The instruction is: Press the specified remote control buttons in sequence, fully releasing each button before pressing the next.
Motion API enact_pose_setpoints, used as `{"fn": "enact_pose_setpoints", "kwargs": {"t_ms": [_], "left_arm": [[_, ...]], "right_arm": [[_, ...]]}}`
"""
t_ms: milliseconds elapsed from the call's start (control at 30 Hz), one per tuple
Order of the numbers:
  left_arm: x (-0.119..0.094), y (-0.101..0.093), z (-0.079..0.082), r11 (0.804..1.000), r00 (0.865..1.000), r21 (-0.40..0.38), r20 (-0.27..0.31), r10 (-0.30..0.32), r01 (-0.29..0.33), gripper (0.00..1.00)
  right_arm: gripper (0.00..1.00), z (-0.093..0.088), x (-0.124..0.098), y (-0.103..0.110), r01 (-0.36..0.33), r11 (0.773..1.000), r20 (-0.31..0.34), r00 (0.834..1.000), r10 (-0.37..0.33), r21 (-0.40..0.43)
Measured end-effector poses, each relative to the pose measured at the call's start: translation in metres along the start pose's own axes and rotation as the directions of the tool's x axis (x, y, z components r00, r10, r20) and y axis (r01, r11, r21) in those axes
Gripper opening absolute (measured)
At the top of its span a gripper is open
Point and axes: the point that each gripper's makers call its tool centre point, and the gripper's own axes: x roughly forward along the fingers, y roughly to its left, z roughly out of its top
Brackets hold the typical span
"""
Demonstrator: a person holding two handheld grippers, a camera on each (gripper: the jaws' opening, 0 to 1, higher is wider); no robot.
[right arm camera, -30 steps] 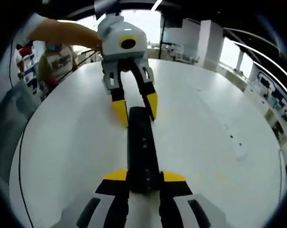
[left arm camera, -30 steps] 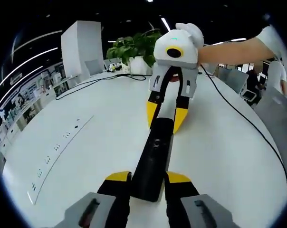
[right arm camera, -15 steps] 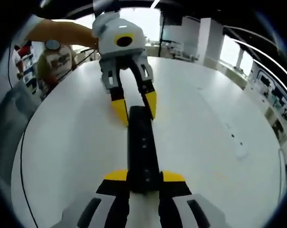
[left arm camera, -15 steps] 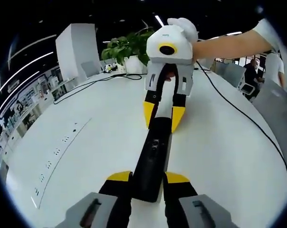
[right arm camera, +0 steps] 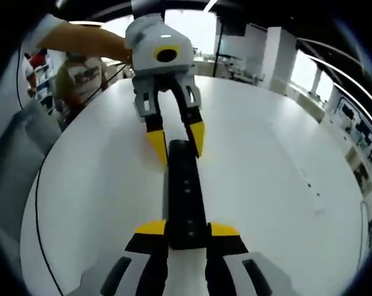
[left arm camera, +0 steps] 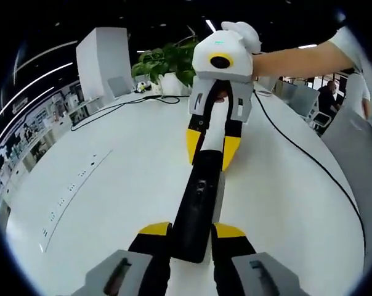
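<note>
A long black remote control stretches between my two grippers over the white table. In the left gripper view my left gripper has its yellow-tipped jaws clamped on the near end. My right gripper, held by a gloved hand, comes in from the top with its jaws against the far end. The right gripper view mirrors this: my right gripper is shut on the near end of the remote, and my left gripper grips the far end. Small buttons run along the remote's top face.
A black cable curves across the table's right side. A potted plant and a white pillar stand at the back. A row of sockets is set into the table. A seated person is beyond the table's edge.
Both views have tilted and shifted slightly with the hands. The remote stays held at both ends, with no visible change in either grip.
</note>
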Motion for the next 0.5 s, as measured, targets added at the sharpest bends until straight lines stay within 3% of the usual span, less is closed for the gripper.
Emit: {"fn": "enact_pose_setpoints", "kwargs": {"t_ms": [167, 333, 500], "left_arm": [[-0.008, -0.013, 0.001, 1.000, 1.000, -0.001, 0.008, 0.008, -0.008, 0.24], [-0.015, -0.032, 0.000, 1.000, 1.000, 0.003, 0.010, 0.017, -0.017, 0.24], [-0.020, -0.064, -0.006, 1.000, 1.000, -0.010, 0.005, 0.008, -0.008, 0.24]], "right_arm": [[0.19, 0.003, -0.005, 0.014, -0.002, 1.000, 0.001, 1.000, 0.002, -0.003], [0.19, 0.005, -0.010, 0.041, -0.005, 1.000, 0.004, 1.000, 0.005, 0.001], [0.19, 0.005, -0.010, 0.071, -0.018, 1.000, 0.009, 1.000, 0.017, 0.007]]}}
